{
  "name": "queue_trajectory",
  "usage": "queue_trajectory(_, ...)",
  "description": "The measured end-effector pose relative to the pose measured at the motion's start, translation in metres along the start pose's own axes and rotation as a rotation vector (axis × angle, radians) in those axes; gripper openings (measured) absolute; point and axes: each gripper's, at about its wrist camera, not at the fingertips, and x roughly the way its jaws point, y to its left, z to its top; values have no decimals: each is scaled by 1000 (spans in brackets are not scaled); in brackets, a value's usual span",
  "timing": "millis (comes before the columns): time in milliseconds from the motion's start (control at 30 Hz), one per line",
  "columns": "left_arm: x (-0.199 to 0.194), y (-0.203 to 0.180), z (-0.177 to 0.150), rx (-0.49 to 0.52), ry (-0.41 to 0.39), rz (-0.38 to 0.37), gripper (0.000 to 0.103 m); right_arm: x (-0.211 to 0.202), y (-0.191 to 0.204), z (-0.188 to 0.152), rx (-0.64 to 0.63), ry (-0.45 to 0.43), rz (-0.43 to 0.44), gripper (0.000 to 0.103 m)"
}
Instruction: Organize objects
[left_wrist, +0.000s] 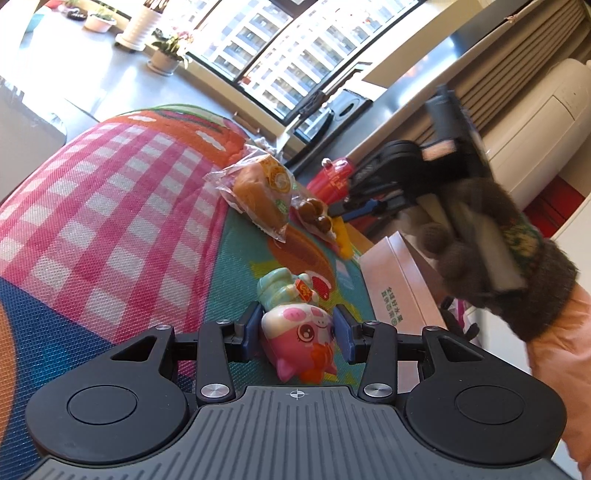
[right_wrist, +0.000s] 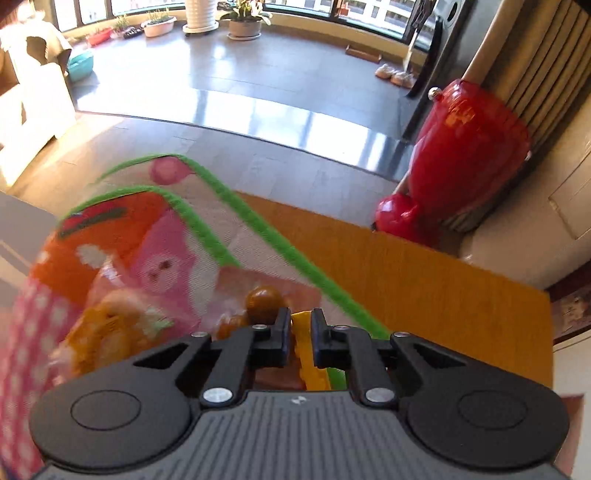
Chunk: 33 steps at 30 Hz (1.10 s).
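On the picnic-print mat (left_wrist: 110, 192), the left gripper (left_wrist: 299, 332) is clamping one pink pig figurine (left_wrist: 299, 332), while beyond it one wrapped bun (left_wrist: 258, 192) is lying and the right gripper (right_wrist: 298, 325) is pinching one yellow toy (right_wrist: 308, 350).

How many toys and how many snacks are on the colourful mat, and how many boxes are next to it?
Toys: 3, the pink pig figure, the mint green figure and the yellow toy
Snacks: 2, the wrapped bread and the bag of brown balls
Boxes: 1, the pink box
Total: 6
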Motion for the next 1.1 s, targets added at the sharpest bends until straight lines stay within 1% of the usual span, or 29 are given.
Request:
queue_trajectory(67, 0, 0, 0, -3, 0, -1, 46, -12, 2, -12, -2, 41, 65, 11)
queue_trajectory(133, 0, 1, 1, -8, 0, -3, 46, -23, 5, -20, -3, 77, 156, 11)
queue_trajectory(167, 0, 1, 1, -8, 0, -3, 46, -31, 5, -22, 8, 68, 184, 13)
queue_trajectory(200, 0, 1, 1, -7, 0, -2, 46, -38, 7, -24, 14, 47, 191, 15)
queue_trajectory(233, 0, 1, 1, -6, 0, -2, 46, -42, 9, -21, 12, 17, 180, 22)
queue_trajectory(267, 0, 1, 1, -6, 0, -1, 46, -43, 9, -16, 7, -17, 147, 37)
queue_trajectory(300, 0, 1, 1, -6, 0, -1, 46, -41, 11, -11, 5, -45, 110, 55)
queue_trajectory(367, 0, 1, 1, -7, 0, -3, 46, -30, 16, 0, 5, -95, 45, 69)
queue_trajectory(433, 0, 3, 1, -14, -1, -8, 46, -9, 21, 13, 32, -113, 12, 70)
queue_trajectory(467, 0, 3, 2, -20, -1, -12, 46, 0, 23, 19, 58, -108, 17, 70)
queue_trajectory(533, -1, 4, 2, -27, -2, -17, 46, 21, 24, 28, 101, -67, 68, 75)
queue_trajectory(567, -1, 5, 2, -26, -2, -18, 46, 30, 25, 29, 114, -47, 79, 75)
queue_trajectory(633, 1, 4, 2, -21, -2, -15, 46, 38, 28, 26, 113, -49, 39, 74)
queue_trajectory(667, 1, 3, 1, -21, -2, -15, 46, 37, 30, 22, 88, -51, 25, 66)
queue_trajectory(700, 2, 3, 2, -21, -2, -15, 46, 34, 31, 18, 58, -60, 18, 54)
queue_trajectory(767, 2, 3, 2, -22, -1, -16, 46, 24, 31, 8, -1, -52, 12, 44)
queue_trajectory(800, 2, 3, 2, -23, -1, -16, 46, 19, 31, 2, -23, -47, 3, 42)
queue_trajectory(867, 2, 4, 3, -24, -1, -17, 46, 10, 30, -14, -52, -35, 14, 42)
queue_trajectory(1000, 2, 4, 3, -25, 0, -16, 46, -9, 28, -43, -65, -2, 45, 42)
queue_trajectory(1100, 3, 2, 4, -15, 1, -7, 46, -24, 29, -63, -87, 61, 103, 43)
